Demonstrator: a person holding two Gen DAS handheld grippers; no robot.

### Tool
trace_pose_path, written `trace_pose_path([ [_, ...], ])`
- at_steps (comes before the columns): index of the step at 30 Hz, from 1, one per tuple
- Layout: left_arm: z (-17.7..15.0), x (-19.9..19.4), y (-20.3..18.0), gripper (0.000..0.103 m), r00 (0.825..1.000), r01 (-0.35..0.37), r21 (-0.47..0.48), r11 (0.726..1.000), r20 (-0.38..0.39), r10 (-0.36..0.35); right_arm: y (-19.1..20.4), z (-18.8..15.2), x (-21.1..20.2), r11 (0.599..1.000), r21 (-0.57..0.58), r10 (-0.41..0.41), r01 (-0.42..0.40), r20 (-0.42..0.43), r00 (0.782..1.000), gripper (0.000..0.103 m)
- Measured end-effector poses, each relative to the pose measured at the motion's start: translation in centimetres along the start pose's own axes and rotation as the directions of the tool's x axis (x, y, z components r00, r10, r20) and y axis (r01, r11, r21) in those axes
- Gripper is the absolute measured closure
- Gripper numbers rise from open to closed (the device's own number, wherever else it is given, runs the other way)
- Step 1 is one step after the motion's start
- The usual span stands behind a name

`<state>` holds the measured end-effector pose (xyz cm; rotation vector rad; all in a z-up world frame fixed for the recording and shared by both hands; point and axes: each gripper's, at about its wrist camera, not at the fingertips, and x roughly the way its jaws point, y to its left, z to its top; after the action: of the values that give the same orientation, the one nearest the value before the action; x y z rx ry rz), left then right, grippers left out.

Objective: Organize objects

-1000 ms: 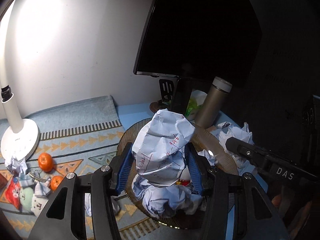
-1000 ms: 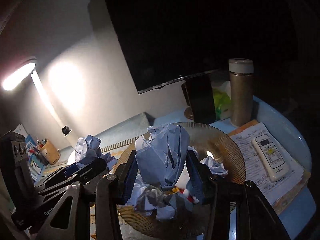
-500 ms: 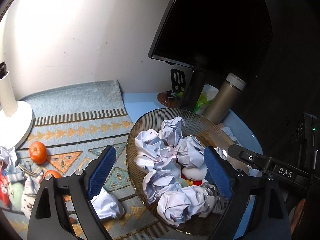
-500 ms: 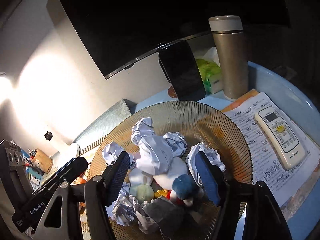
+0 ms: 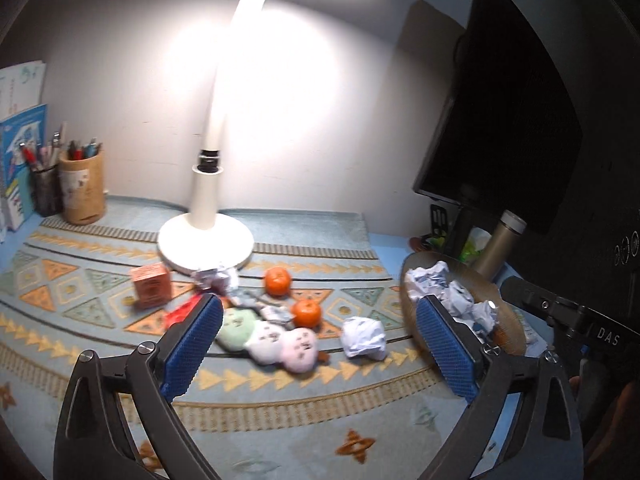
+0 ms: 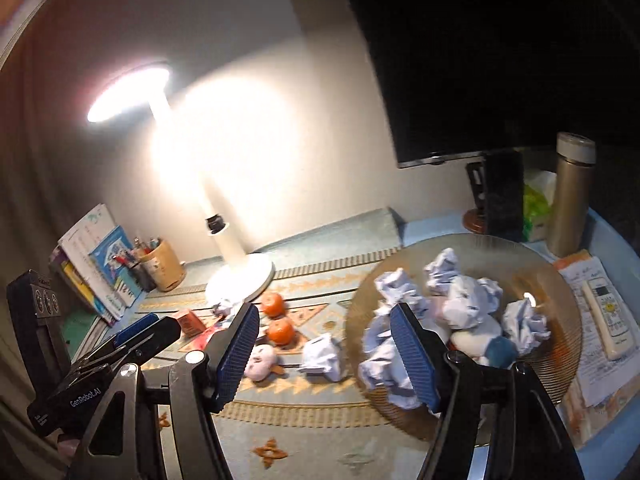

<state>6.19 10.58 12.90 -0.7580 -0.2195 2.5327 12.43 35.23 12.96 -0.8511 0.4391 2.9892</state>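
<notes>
The left gripper (image 5: 318, 344) is opening with nothing between its jaws, and the right gripper (image 6: 326, 354) stands released and empty too — a second ago each clenched a crumpled paper over the bowl (image 6: 560, 276), where those wads now lie. One loose paper ball (image 5: 365, 337) remains on the patterned mat (image 5: 280, 420), just beside the bowl's left rim and near the plush toy (image 5: 276, 340) and two tangerines (image 5: 306, 312). It looks feather-light, soft and springy — best pinched across its middle, gently, since it will crush but not slip or break.
</notes>
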Motion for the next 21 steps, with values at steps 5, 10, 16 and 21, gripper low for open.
trace_pose_path([
  [5,-3.8,-0.5,6.7,0.006,0.986,-0.163,-0.070,0.984,-0.037,0.161,4.8,-4.9,5.2,0.996,-0.061,0.061,-0.069,-0.115,0.991,0.037],
  [10,-7.0,1.5,10.4,0.006,0.968,-0.235,-0.108,0.966,-0.110,0.224,6.6,-9.8,10.6,0.992,-0.103,0.043,-0.067,-0.218,0.975,0.037],
  [16,-7.6,1.6,11.0,0.007,0.970,-0.229,-0.129,0.965,-0.115,0.215,7.4,-11.2,11.5,0.987,-0.158,0.000,-0.032,-0.198,0.980,0.037],
  [21,-7.5,1.6,10.7,0.007,0.968,-0.237,-0.117,0.964,-0.110,0.225,7.2,-10.9,11.8,0.988,-0.150,-0.003,-0.029,-0.208,0.978,0.037],
])
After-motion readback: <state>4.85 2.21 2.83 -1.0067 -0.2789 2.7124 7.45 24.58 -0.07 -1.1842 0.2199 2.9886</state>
